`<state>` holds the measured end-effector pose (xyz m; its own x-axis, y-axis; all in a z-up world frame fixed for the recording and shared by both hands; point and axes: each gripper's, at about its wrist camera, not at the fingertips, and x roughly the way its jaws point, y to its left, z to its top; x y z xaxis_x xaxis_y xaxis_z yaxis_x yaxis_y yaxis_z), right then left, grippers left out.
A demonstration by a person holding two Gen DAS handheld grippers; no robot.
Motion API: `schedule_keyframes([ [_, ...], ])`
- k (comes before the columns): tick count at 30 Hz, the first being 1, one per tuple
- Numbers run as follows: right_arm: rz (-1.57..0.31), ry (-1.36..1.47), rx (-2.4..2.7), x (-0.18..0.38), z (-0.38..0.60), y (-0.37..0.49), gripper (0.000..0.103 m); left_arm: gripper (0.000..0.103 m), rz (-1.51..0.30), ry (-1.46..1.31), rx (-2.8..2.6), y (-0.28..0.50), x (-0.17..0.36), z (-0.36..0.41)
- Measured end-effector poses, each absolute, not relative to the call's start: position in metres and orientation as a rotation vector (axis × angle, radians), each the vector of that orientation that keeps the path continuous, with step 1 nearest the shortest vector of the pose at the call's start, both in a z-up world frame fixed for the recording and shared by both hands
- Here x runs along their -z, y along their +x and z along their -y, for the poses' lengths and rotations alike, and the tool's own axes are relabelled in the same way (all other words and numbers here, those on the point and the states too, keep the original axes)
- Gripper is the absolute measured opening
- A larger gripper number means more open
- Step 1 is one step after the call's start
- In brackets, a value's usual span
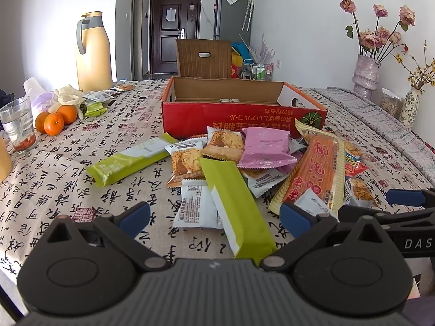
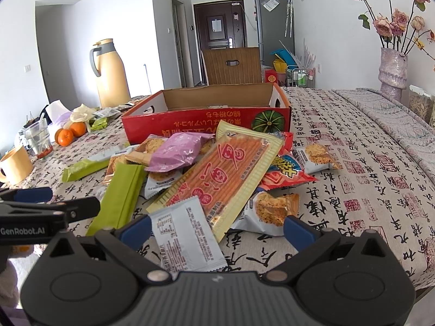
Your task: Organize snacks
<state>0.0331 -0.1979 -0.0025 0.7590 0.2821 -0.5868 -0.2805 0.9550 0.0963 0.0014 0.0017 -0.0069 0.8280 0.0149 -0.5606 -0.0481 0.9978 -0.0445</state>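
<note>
**Q.** What do the two claws show?

**A.** Left claw (image 1: 214, 218): fingers spread apart, nothing held, poised over a green bar wrapper (image 1: 236, 203) and a white packet (image 1: 194, 206). Right claw (image 2: 216, 228): fingers likewise spread and empty, with a pale grey packet (image 2: 187, 233) lying between them, not pinched.

**Q.** Where are the snacks?

**A.** Heaped loose on the tablecloth (image 2: 353, 190), just in front of the red box (image 1: 244, 119), which stands open; what lies on its floor cannot be made out. A pink packet (image 1: 266, 146) and a long orange stick packet (image 2: 225, 174) ride on top of the heap.

**Q.** How should they handle?

**A.** Probably light, with slick, crinkly film. The biscuit packets (image 1: 187, 163) likely hold brittle contents, so a gentle pinch at a crimped end seam seems safest. The bars look stiffer and may be taken across the middle.

**Q.** Edges and room?

**A.** The box's near wall must be cleared on the way in. Bare cloth lies open to the right; oranges (image 1: 55, 121) and a glass (image 1: 17, 125) sit well apart at left. The two claws are close side by side.
</note>
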Motion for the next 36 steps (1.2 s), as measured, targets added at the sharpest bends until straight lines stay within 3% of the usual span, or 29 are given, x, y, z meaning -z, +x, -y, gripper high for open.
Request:
schedule_keyframes([
  [31, -0.646, -0.011, -0.312, 0.006, 0.193, 0.032, 0.103, 0.103, -0.606, -0.065, -0.036, 0.002, 0.011, -0.006],
  [36, -0.665, -0.042, -0.331, 0.011, 0.185, 0.034, 0.089, 0.103, -0.616, -0.079, -0.045, 0.003, 0.013, -0.011],
])
